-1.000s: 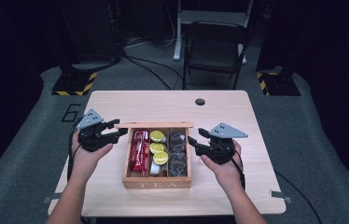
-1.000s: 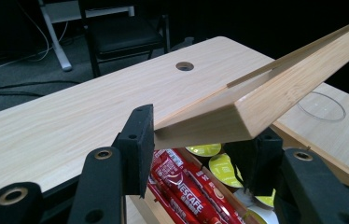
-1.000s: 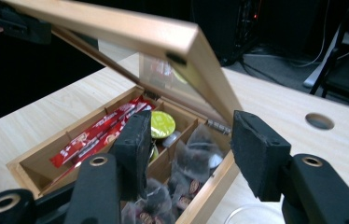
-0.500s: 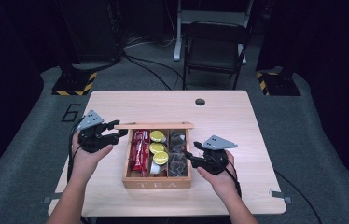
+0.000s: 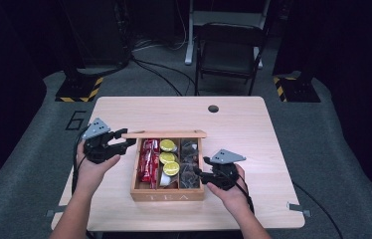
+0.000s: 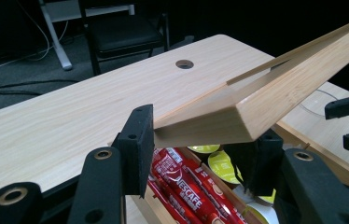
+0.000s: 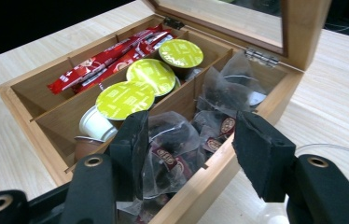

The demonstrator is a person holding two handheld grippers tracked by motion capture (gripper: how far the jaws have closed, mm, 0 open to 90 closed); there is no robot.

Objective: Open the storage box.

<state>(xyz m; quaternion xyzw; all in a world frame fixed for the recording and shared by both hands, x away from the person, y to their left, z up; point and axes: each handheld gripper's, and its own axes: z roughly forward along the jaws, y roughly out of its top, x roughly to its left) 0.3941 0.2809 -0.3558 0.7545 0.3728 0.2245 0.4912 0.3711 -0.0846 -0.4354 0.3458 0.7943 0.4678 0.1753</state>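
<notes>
While we are pinching the raised lid [image 6: 266, 105] of the wooden tea box [image 5: 168, 191] with our left gripper [image 5: 124, 141] near the table's [image 5: 238, 124] left edge, we are holding our right gripper [image 5: 197, 174], jaws spread, over the box's right wall beside the tea bags [image 7: 182, 144], nothing gripped.

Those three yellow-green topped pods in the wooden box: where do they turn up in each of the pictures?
High view: the pods sit in the box's middle compartment, at picture centre.
Left gripper view: pods low and right of centre, under the raised lid.
Right gripper view: pods upper middle, above the jaws.
Shared landmark: the red sachets in the compartment beside them.
</notes>
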